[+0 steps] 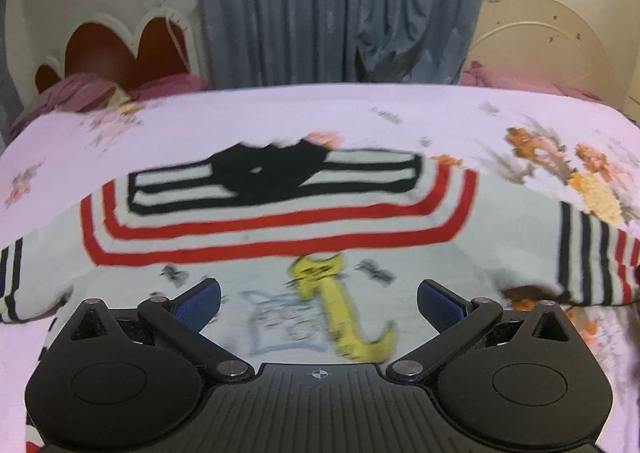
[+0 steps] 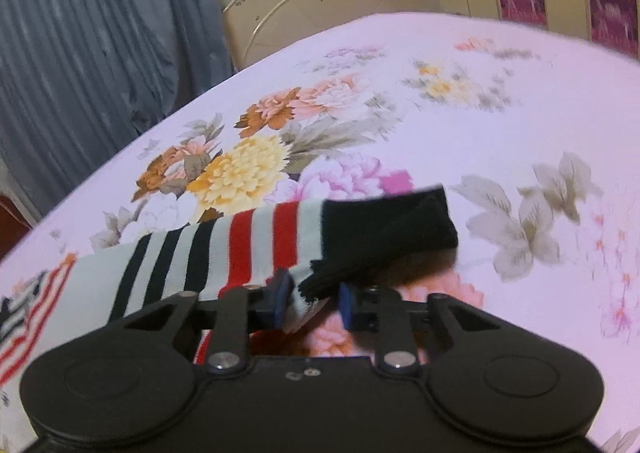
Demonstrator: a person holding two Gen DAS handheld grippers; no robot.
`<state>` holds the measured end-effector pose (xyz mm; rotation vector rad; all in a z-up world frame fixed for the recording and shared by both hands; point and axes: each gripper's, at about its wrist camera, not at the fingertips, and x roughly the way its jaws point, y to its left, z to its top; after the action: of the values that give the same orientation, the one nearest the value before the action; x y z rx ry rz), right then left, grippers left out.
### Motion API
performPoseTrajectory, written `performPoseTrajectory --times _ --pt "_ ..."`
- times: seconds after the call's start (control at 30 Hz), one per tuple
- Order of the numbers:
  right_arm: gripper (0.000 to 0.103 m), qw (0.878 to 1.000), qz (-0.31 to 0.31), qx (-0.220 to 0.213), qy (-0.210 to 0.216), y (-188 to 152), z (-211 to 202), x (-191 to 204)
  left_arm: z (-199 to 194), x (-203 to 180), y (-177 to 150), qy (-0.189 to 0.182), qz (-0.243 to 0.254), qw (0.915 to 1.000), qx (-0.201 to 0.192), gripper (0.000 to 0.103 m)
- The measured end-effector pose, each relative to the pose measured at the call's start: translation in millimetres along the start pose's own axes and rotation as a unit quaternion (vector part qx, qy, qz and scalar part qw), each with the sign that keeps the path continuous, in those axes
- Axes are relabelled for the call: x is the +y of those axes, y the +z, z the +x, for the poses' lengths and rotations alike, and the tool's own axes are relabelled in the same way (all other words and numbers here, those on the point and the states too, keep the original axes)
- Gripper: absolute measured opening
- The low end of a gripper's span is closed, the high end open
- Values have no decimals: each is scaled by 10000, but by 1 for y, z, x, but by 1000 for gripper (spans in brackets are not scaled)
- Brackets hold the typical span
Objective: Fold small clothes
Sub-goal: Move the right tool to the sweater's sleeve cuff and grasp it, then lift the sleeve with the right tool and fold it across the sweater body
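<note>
Sweater point(image 1: 280, 229) lay flat ahead of my left gripper point(image 1: 319, 305), whose jaws stood wide and empty; my right gripper point(image 2: 310, 299) straddled its cuff point(image 2: 384, 225), not clamped. I judged pinching both layers squarely best.

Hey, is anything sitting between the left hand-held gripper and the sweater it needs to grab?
Nothing visible. The left hand-held gripper hangs open directly over the sweater, which lies spread on the floral bedsheet with only bare fabric between the blue pads. The right hand-held gripper has the sleeve cuff between its fingers.
</note>
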<state>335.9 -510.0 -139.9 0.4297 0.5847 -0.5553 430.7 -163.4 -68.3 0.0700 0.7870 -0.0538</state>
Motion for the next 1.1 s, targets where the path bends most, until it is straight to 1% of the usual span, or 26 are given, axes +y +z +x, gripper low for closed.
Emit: performPoseTrajectory --times 0.1,0.17,0.3,0.37,0.5,0.57,0.7,0.8,0.83,0.87,0.9,0.93,0.97,1.0,1.07,1.1 --pt "9 9988 -406 -186 181 9 -8 31 13 29 -3 82 -147 9998 112 103" --pt "9 9967 -675 -281 346 12 -14 57 20 48 -5 109 -253 9996 94 103" --pt "9 9877 -1313 -353 772 9 -31 119 36 86 -5 -105 -474 9988 112 103" --pt "8 9798 -1684 -327 1028 0 -39 155 39 106 -5 -164 -604 9980 68 103" --pt "8 9566 -2428 -207 1597 -34 -50 232 44 149 -7 -276 -894 9956 45 103" --pt "8 9445 -2702 -53 1869 -57 -52 268 44 167 -10 -315 -1003 9944 42 103" --pt "8 9234 -3099 327 2240 -101 -51 318 43 192 -17 -284 -1112 9934 37 103" --pt "9 9079 -3423 646 2332 -134 -49 340 47 205 -22 -307 -1223 9920 82 103" --pt "13 9052 -3481 704 2333 -141 -50 343 48 207 -22 -353 -1234 9917 89 103" --pt "17 9036 -3519 663 2350 -144 -52 346 50 207 -23 -419 -1240 9913 96 103" --pt "23 9026 -3543 643 2357 -144 -55 346 52 204 -22 -510 -1225 9911 97 103" --pt "33 9025 -3527 648 2386 -144 -58 345 54 201 -21 -599 -1205 9909 92 103" --pt "37 9037 -3460 605 2448 -140 -62 342 56 196 -20 -690 -1176 9906 84 103" --pt "36 9067 -3378 514 2471 -136 -66 338 59 188 -17 -803 -1138 9902 61 103" --pt "32 9116 -3239 406 2499 -127 -73 328 66 171 -9 -1072 -1043 9887 5 103" --pt "26 9146 -3173 351 2482 -124 -75 326 71 162 -5 -1193 -1002 9878 11 103"
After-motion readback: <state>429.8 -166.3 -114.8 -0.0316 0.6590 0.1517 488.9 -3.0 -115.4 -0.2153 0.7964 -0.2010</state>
